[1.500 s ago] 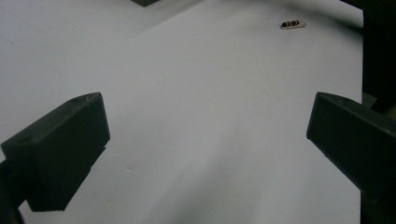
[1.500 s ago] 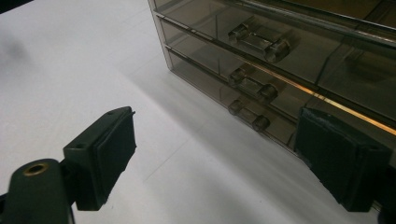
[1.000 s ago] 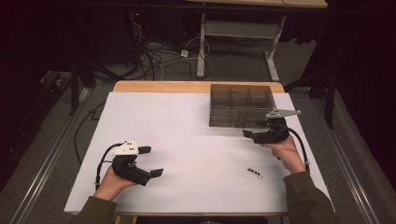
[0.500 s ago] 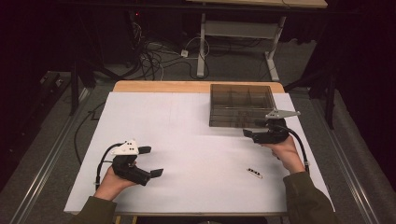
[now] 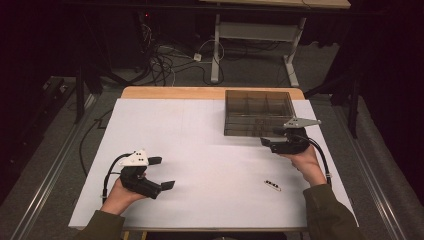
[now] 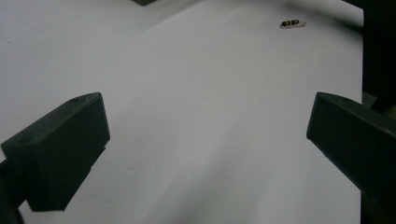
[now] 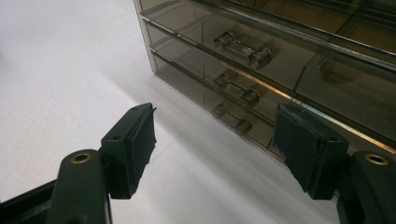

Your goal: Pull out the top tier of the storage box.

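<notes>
A smoky clear drawer box [image 5: 257, 112] stands at the far right of the white table [image 5: 200, 130]. My right gripper [image 5: 270, 137] hovers open just in front of it. In the right gripper view the box [image 7: 299, 60] shows three stacked drawers with clear handles, the lowest handle [image 7: 232, 120] lying between and just beyond my open right gripper [image 7: 215, 140]. My left gripper [image 5: 161, 172] is held open low over the near left of the table. A small dark strip-like item [image 5: 272, 185] lies near the right front; in the left gripper view it [image 6: 293, 23] sits far ahead of the open left gripper [image 6: 205, 140].
The table's wooden far edge [image 5: 210, 92] borders a floor with tangled cables [image 5: 170, 60] and a desk frame [image 5: 250, 35]. Metal rails [image 5: 45, 185] run along the left side. The person's sleeves [image 5: 330, 215] enter at the bottom.
</notes>
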The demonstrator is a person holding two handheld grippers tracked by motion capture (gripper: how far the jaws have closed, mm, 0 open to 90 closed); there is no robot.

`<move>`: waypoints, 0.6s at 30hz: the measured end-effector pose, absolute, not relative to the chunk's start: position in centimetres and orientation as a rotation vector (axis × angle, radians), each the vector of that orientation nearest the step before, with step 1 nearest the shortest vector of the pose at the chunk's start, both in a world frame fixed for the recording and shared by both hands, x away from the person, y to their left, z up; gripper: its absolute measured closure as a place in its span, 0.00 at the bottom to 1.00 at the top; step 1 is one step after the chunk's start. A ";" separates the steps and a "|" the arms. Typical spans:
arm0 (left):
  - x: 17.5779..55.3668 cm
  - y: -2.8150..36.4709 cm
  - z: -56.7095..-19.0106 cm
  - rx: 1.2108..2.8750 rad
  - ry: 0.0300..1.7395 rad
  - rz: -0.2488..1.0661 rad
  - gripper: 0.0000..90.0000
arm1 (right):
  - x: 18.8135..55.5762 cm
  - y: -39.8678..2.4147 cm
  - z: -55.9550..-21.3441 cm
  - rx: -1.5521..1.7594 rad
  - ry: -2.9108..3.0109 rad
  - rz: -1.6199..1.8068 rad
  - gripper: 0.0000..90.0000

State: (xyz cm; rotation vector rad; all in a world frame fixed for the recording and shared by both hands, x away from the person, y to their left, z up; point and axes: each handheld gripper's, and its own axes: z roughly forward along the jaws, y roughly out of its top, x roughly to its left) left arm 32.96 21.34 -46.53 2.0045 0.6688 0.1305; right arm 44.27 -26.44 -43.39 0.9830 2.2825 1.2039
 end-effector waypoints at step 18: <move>33.0 21.4 -46.5 2.005 0.669 0.130 0.00 | 44.1 -26.2 -43.4 0.935 2.254 1.144 0.38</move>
